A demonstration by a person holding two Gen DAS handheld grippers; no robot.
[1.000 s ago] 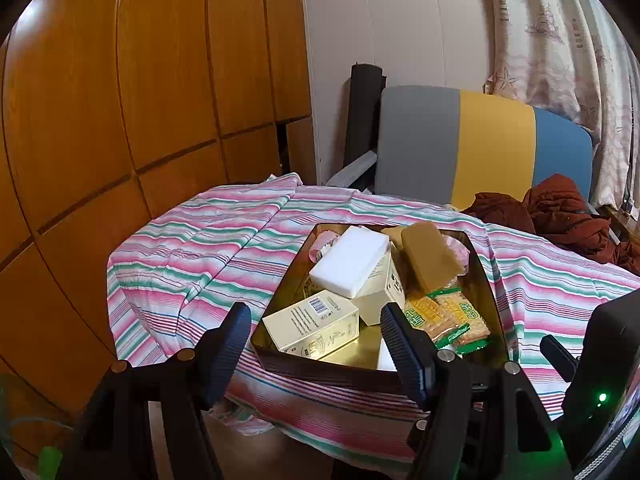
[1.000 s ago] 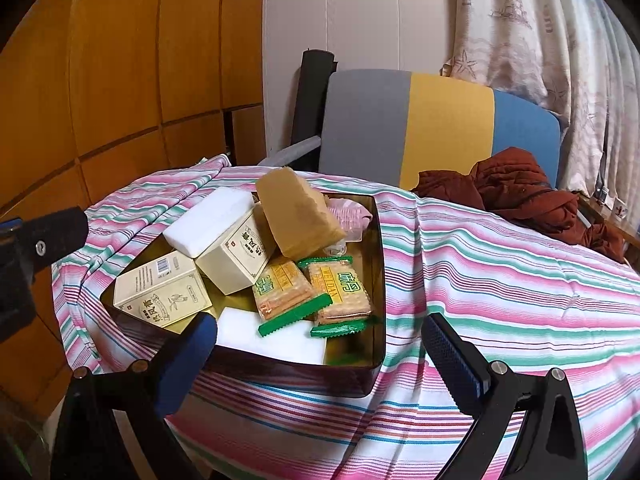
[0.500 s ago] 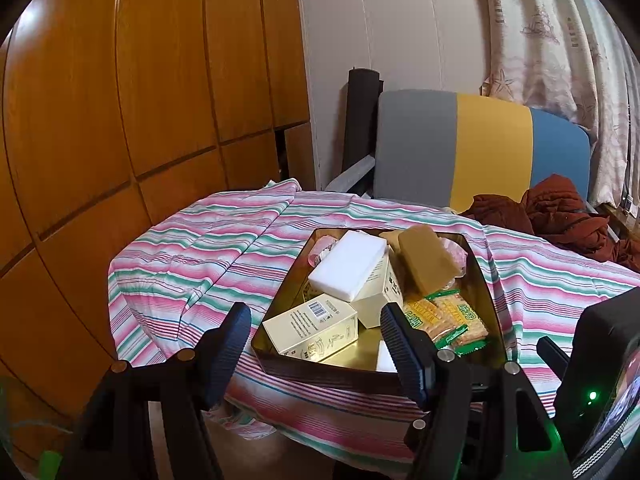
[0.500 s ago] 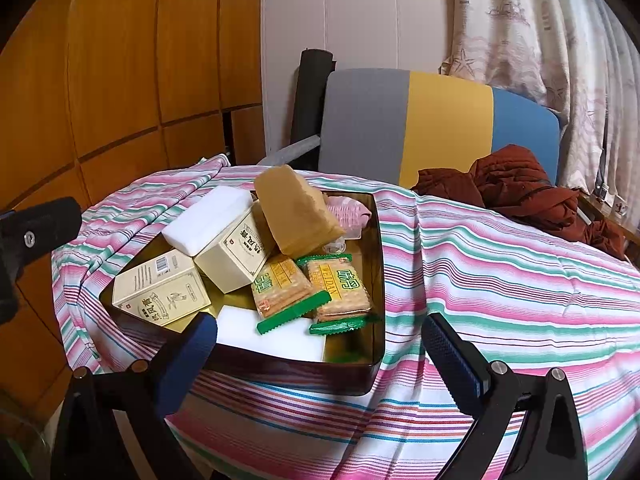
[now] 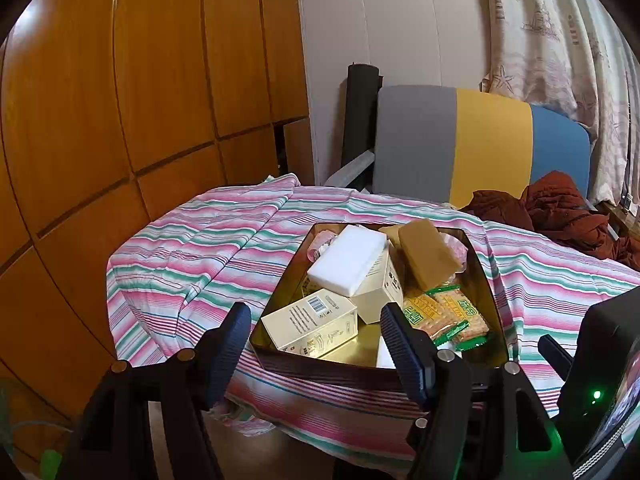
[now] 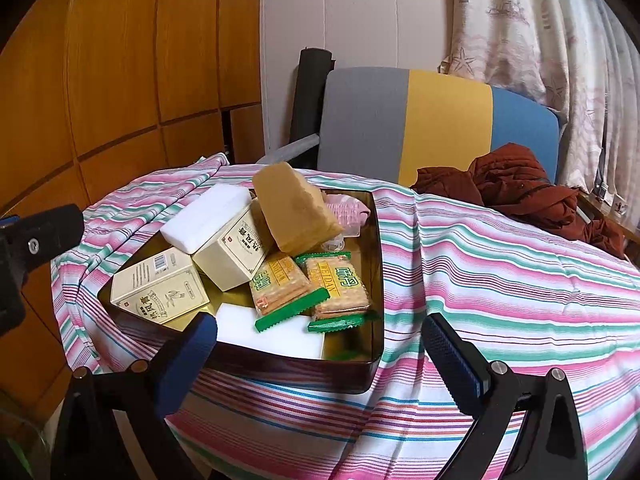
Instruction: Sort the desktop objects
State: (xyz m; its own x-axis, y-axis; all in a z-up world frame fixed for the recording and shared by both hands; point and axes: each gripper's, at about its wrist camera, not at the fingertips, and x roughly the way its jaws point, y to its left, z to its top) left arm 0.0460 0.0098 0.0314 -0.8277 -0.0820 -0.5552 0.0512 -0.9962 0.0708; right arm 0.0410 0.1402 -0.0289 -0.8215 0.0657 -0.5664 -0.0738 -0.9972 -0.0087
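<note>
A gold tray (image 5: 486, 280) (image 6: 376, 264) sits on the striped tablecloth (image 5: 200, 248) (image 6: 500, 280). It holds two cream boxes (image 5: 310, 322) (image 6: 160, 288), a white foam block (image 5: 348, 264) (image 6: 204, 218), a tan sponge (image 5: 426, 252) (image 6: 296, 208), two biscuit packs (image 5: 444, 314) (image 6: 312, 284) and a pink item (image 6: 346, 210). My left gripper (image 5: 316, 344) is open and empty, held before the tray's near edge. My right gripper (image 6: 320, 356) is open and empty, near the tray's front right corner.
A grey, yellow and blue chair back (image 5: 480, 140) (image 6: 432, 120) stands behind the table. Rust-red cloth (image 5: 560, 208) (image 6: 520, 188) lies at the far right. Wooden wall panels (image 5: 120, 100) are at the left, a curtain (image 6: 540, 40) at the right.
Both views have shifted slightly; the tray sits a little farther and lower in the left wrist view. Nothing in the tray has moved. Both grippers stay open.
</note>
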